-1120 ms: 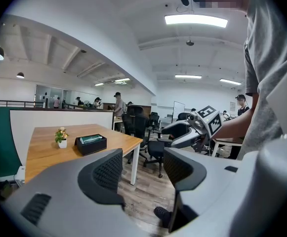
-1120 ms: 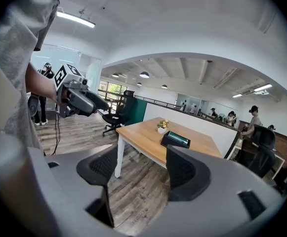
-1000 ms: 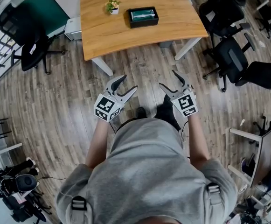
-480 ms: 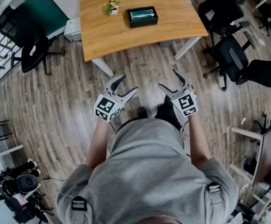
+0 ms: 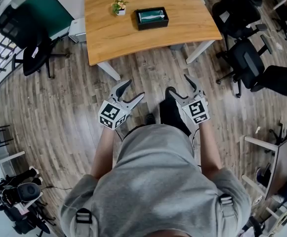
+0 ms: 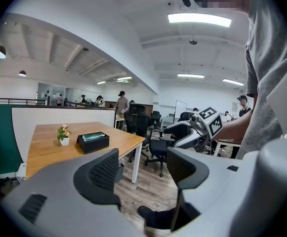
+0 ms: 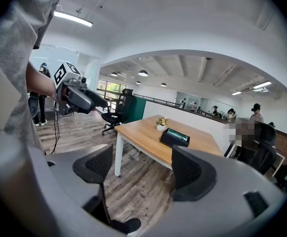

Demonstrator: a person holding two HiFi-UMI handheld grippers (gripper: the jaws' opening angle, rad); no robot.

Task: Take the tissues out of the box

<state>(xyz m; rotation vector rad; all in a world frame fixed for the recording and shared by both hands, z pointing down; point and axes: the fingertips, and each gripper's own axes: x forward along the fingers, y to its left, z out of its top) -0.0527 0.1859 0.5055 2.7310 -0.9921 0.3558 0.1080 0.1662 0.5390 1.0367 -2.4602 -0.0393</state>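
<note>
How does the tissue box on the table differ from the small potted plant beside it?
Colour: the tissue box is black with teal contents; the potted plant has a white pot, green leaves and pale flowers.
Shape: the tissue box is low and rectangular; the potted plant is small and upright.
Both stand on the wooden table, close together but apart.

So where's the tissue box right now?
In the head view, the black tissue box sits on the wooden table up top, right of the little potted plant.
</note>
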